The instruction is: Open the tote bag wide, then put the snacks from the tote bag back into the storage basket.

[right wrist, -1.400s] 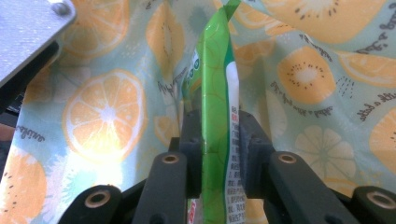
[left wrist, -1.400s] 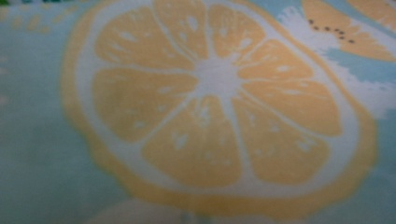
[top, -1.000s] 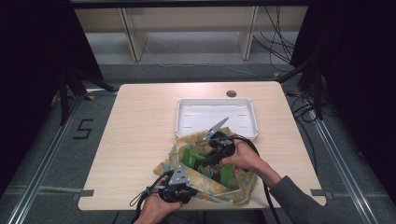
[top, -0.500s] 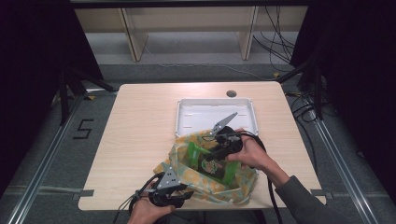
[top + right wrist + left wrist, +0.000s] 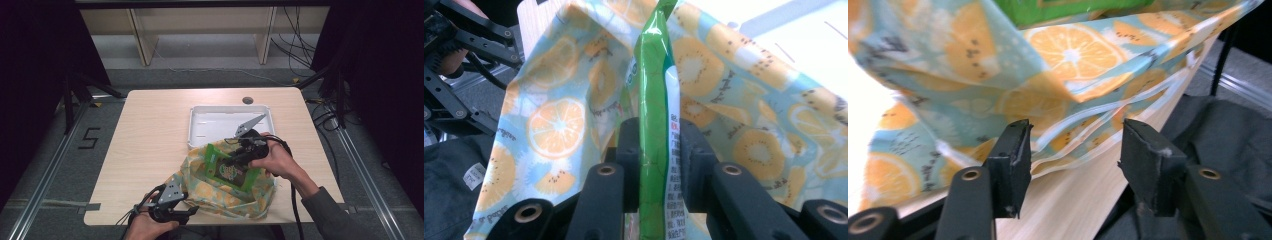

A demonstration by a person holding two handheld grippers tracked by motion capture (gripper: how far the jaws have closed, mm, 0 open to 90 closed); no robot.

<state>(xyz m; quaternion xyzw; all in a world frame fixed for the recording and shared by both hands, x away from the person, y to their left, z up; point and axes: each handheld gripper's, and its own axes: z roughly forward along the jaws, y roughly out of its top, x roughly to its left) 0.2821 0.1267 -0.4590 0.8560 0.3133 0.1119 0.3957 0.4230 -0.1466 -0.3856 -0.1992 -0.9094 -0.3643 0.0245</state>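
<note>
My left gripper (image 5: 187,214) sits at the table's near edge and its jaws have just been opening; in the left gripper view they stand apart with the fruit-print bag (image 5: 1013,95) hem between them but unpressed, so I judge the bag released. A second ago that gripper sat tighter against the cloth. To the right, my right gripper (image 5: 231,161) is clamped on the green snack packet (image 5: 227,167), now lifted higher out of the bag's mouth, just short of the white tray (image 5: 200,117), its likely destination.
</note>
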